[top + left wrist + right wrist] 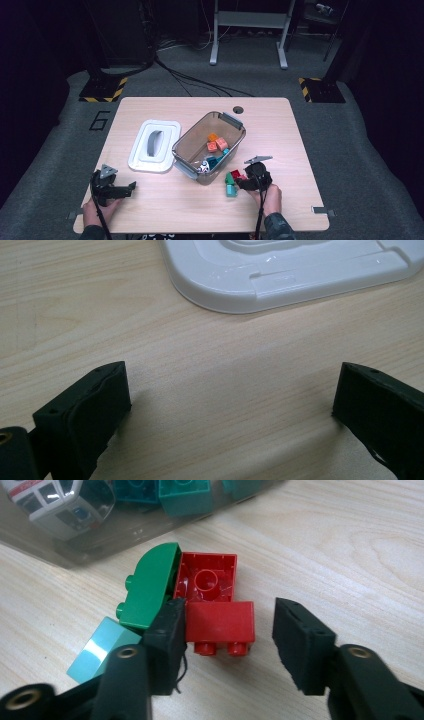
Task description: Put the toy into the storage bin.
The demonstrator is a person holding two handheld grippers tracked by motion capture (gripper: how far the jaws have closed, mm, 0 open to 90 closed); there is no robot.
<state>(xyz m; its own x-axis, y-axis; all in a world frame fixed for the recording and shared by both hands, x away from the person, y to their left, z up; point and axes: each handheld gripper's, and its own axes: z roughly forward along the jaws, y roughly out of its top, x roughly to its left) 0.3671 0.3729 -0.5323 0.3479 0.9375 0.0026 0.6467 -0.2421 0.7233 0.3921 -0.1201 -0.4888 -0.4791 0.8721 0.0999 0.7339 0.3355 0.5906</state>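
A dark room with grey carpet surrounds a pale wood-grain counter [150, 210]; on the floor beside its far left corner a painted "6" [100, 120] can be read, and black-and-yellow hazard stripes mark two floor plates farther back.

On the counter stands a smoky clear plastic bin [192, 145] with grey latch handles, holding orange and teal blocks and a small white toy vehicle [55, 502] with red and grey windows. Left of it lies its glossy white lid [154, 145], rounded at the corners, with a grey handle.

The right gripper [225, 635] is low over a small cluster of studded plastic bricks just outside the bin's near wall. Its fingers [167, 640] stand partly closed around a red brick [220, 621] lying on its side, studs toward the camera: the left pad touches the brick's edge, while the right pad is apart from it with a gap. Behind it lies a second red brick [207, 577], hollow underside up, touching a green rounded brick [150, 587]; a pale turquoise block [102, 647] rests beside the left finger.

The left gripper [227, 405] rests near the counter's front left, its matte black fingers wide apart over bare wood, holding nothing, the lid's rim ahead.
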